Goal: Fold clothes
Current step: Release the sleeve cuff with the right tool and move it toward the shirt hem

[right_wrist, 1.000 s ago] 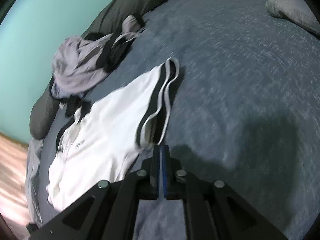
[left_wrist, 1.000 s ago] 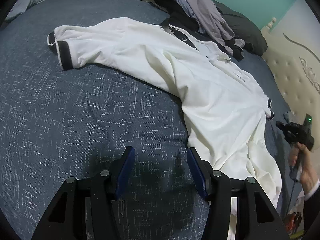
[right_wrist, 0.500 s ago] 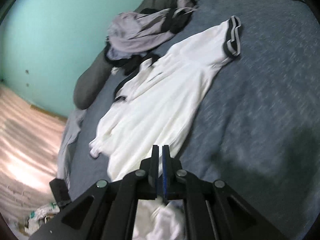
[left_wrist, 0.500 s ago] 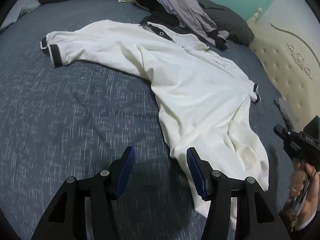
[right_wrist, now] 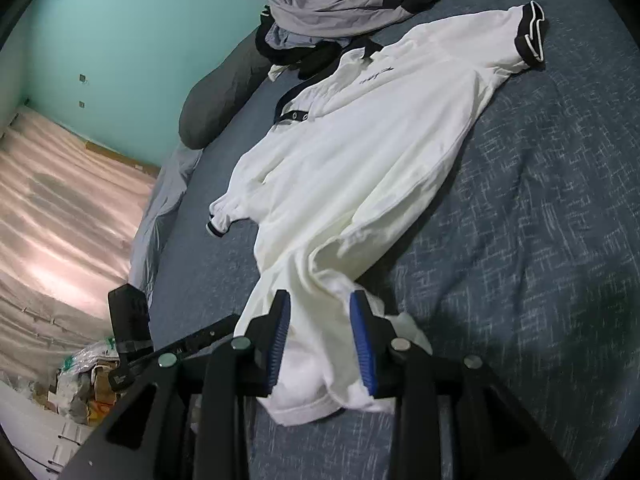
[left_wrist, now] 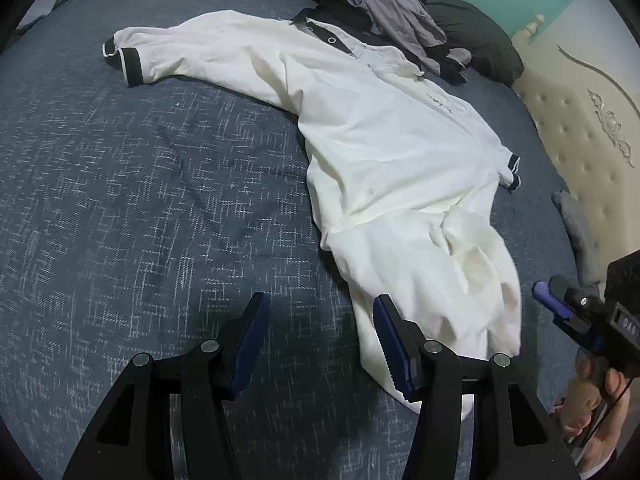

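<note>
On the blue patterned bedspread, the left gripper hovers with its jaws standing fairly wide and nothing between them; bare cover shows in the gap. The white polo shirt begins just right of that gripper: its rumpled bottom hem lies against the inner side of the right-hand finger as the left wrist view shows it, and some cloth runs on behind that finger toward the near edge of the bed. From there the shirt stretches away up the bed, front side up, with one dark-cuffed sleeve spread out to the far left and the dark collar toward the far edge, where it touches a pile of grey and black clothes. The other sleeve, with its dark cuff, lies folded in toward the right side of the bed, near the cream padded headboard.

Further right, the right gripper is held in a hand at the right edge of the bed. Its jaws are opening, and in the right wrist view the bunched hem of the shirt lies in the gap between the blue pads, which do not press on it. The rest of the shirt runs away from this gripper toward the clothes pile and a dark pillow at the far edge.
</note>
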Demonstrator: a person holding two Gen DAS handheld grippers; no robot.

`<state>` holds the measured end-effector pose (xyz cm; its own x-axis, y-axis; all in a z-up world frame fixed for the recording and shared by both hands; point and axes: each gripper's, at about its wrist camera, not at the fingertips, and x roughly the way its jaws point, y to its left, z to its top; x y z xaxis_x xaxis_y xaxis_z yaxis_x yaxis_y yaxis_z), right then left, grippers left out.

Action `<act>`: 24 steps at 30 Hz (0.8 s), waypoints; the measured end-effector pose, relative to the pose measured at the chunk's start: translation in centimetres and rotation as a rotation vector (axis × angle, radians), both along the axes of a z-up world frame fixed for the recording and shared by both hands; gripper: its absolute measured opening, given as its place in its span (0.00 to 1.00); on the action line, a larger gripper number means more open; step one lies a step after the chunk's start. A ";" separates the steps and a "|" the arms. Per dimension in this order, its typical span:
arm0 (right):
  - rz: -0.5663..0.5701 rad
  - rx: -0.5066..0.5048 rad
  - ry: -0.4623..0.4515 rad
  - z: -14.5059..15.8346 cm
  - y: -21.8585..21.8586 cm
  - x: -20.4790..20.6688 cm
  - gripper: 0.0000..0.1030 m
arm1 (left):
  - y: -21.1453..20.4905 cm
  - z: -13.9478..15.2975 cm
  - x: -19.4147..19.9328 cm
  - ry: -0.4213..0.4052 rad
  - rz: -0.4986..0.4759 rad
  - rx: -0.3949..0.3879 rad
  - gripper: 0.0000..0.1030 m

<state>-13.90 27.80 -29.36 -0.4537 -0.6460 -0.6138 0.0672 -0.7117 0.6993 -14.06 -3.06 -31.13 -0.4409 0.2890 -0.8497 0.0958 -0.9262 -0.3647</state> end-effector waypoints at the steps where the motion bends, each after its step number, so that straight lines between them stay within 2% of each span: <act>1: 0.003 0.004 -0.003 0.0 -0.1 0.2 0.31 | 0.0 0.3 0.2 0.002 0.001 0.002 0.56; 5: 0.022 0.040 -0.052 -0.5 -0.9 0.4 0.31 | -0.1 1.2 0.5 0.008 0.007 0.007 0.56; 13: 0.155 0.223 -0.066 -0.7 -4.6 0.4 0.31 | -0.5 2.6 1.0 0.025 0.014 0.023 0.56; 15: 0.192 0.244 -0.071 -1.0 -5.3 0.3 0.25 | -0.7 2.7 1.1 0.026 0.013 0.027 0.56; 16: 0.204 0.250 -0.077 -1.2 -5.4 0.3 0.14 | -0.9 2.8 1.2 0.027 0.015 0.030 0.56; 17: 0.214 0.257 -0.082 -1.4 -5.5 0.2 0.08 | -1.0 2.8 1.3 0.029 0.018 0.035 0.56; 19: 0.211 0.260 -0.085 -1.3 -5.2 -0.1 0.03 | -1.3 2.9 1.4 0.031 0.021 0.043 0.56; 24: 0.129 0.187 -0.063 0.9 -1.6 -0.6 0.01 | -1.7 2.5 1.3 0.028 0.017 0.053 0.57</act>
<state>-14.50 26.22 -28.42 -0.3322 -0.5681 -0.7529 0.1262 -0.8179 0.5614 -12.78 -4.77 -28.67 -0.4696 0.3258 -0.8206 0.1001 -0.9038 -0.4162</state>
